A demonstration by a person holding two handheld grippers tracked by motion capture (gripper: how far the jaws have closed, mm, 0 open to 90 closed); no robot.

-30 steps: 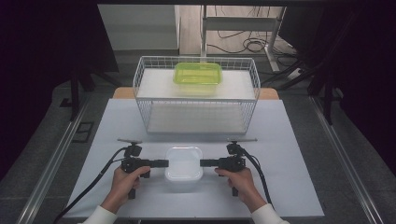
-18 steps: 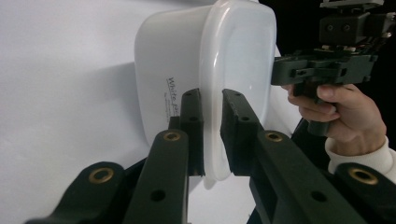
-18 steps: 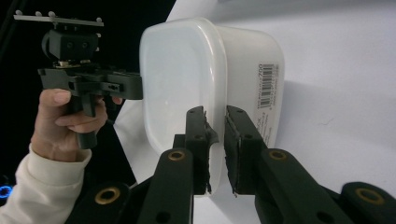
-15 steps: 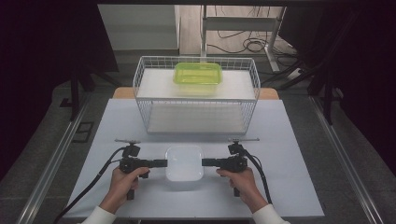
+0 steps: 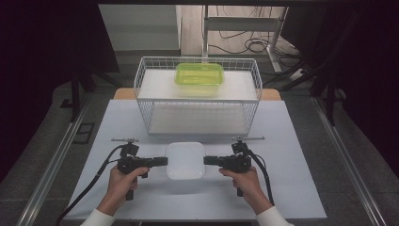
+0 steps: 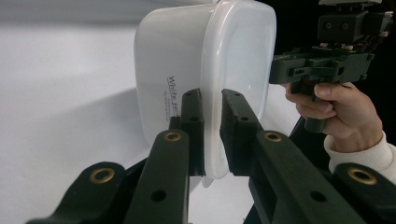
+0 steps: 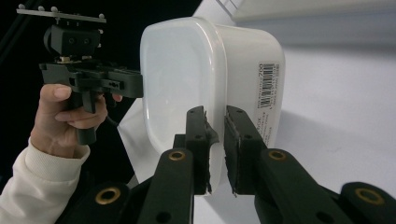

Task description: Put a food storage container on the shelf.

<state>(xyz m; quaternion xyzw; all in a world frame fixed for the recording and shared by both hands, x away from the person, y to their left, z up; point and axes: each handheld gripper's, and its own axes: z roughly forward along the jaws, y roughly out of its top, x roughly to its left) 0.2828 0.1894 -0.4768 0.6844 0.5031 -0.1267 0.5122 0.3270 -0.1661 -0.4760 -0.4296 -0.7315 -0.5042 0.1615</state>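
Dark room, pale counter (image 5: 301, 141): since a second ago the white container (image 5: 185, 161) near six o'clock barely shifted; left gripper (image 5: 162, 161) and right gripper (image 5: 208, 160) keep pinching its rim, likely poised to lift.

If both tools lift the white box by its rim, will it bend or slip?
The white box looks like thin, smooth plastic, so its rim may flex a little. Each tool, left and right, pinches only the narrow lip, so it might slip. It seems empty, probably light.
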